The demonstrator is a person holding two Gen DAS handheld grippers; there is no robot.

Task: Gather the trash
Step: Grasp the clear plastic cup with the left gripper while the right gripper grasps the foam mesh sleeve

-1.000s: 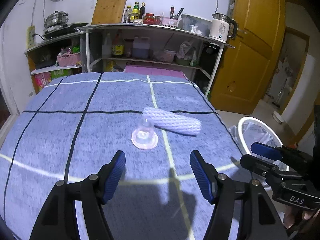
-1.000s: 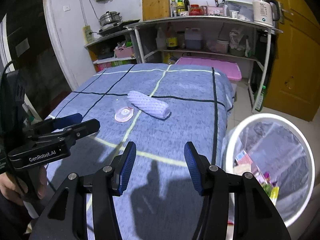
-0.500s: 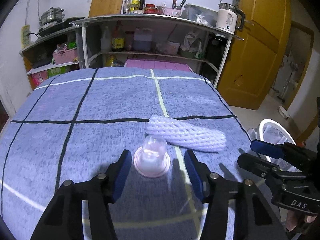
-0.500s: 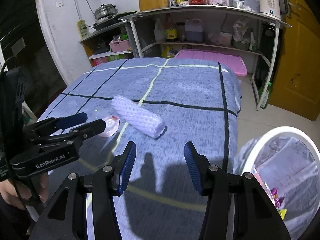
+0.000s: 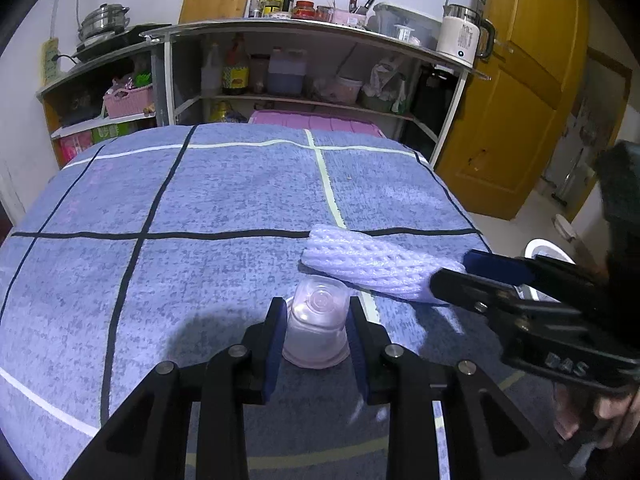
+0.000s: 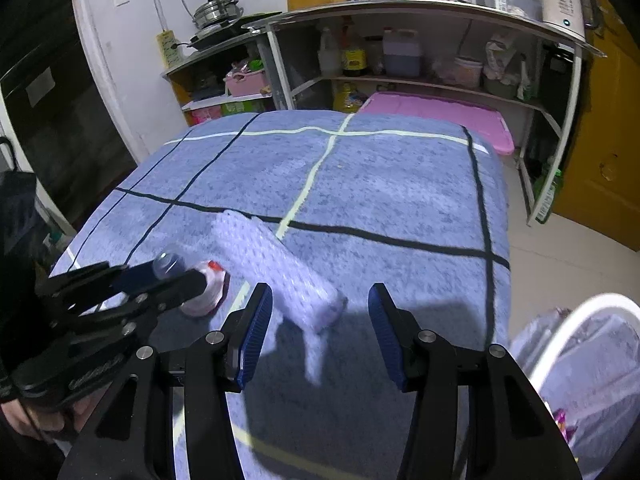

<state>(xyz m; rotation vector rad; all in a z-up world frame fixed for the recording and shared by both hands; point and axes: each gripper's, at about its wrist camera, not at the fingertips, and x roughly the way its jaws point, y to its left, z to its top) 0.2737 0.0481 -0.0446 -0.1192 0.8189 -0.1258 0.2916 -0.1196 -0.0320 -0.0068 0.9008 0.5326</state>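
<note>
A clear upturned plastic cup [image 5: 317, 326] stands on the blue checked cloth [image 5: 200, 200]. My left gripper [image 5: 316, 338] is shut on it, one pad on each side. It also shows in the right wrist view [image 6: 192, 284], with the left gripper [image 6: 132, 284] around it. A white foam net sleeve [image 5: 372, 264] lies just right of the cup. In the right wrist view the sleeve [image 6: 276, 268] lies between and just ahead of my right gripper's [image 6: 320, 328] open fingers. The right gripper also shows in the left wrist view [image 5: 468, 268].
A white-rimmed trash bin [image 6: 584, 364] lined with a bag stands on the floor off the table's right edge, holding some wrappers. Shelves with bottles, jars and a kettle [image 5: 460, 40] stand behind the table. A yellow door [image 5: 520, 80] is at the right.
My left gripper moved forward and closed on the cup. My right gripper moved forward and left until its open fingers reached the sleeve's near end.
</note>
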